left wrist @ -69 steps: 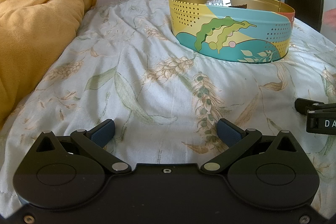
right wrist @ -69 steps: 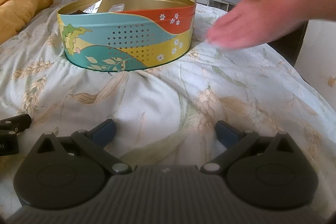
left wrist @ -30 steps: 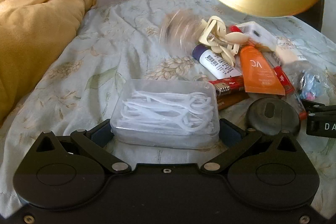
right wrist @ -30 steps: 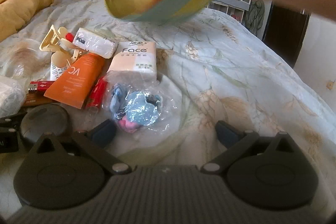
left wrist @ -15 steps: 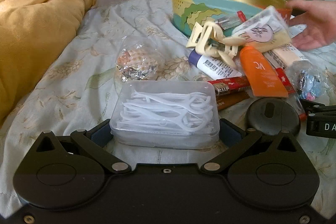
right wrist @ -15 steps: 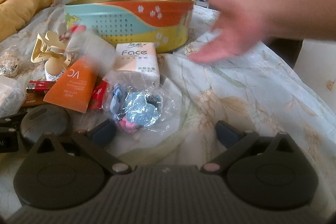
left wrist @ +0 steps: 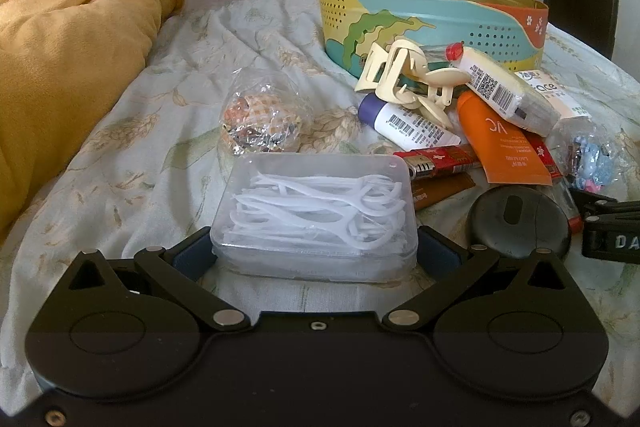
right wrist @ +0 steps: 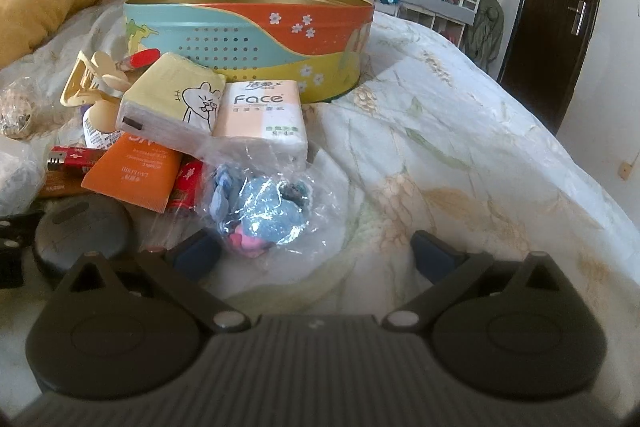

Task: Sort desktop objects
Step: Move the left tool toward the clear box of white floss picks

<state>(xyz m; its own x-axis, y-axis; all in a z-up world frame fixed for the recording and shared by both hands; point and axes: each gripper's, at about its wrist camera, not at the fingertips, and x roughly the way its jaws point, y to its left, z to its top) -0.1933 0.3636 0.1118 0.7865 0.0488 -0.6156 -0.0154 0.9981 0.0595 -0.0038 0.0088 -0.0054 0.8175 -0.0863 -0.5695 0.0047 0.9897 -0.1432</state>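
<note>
Floral bed carried tin upright at back; clutter heaped before it. Floss box lay between left gripper fingers, spread wide. Right gripper fingers open, toy bag beside left one.

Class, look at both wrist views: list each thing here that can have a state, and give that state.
Round tin: upright, lid off.
Floss pick box: closed, lying flat between the left gripper's fingers.
Hair claw clip: lying atop the pile.
Left gripper: open.
Right gripper: open, holding nothing.
</note>
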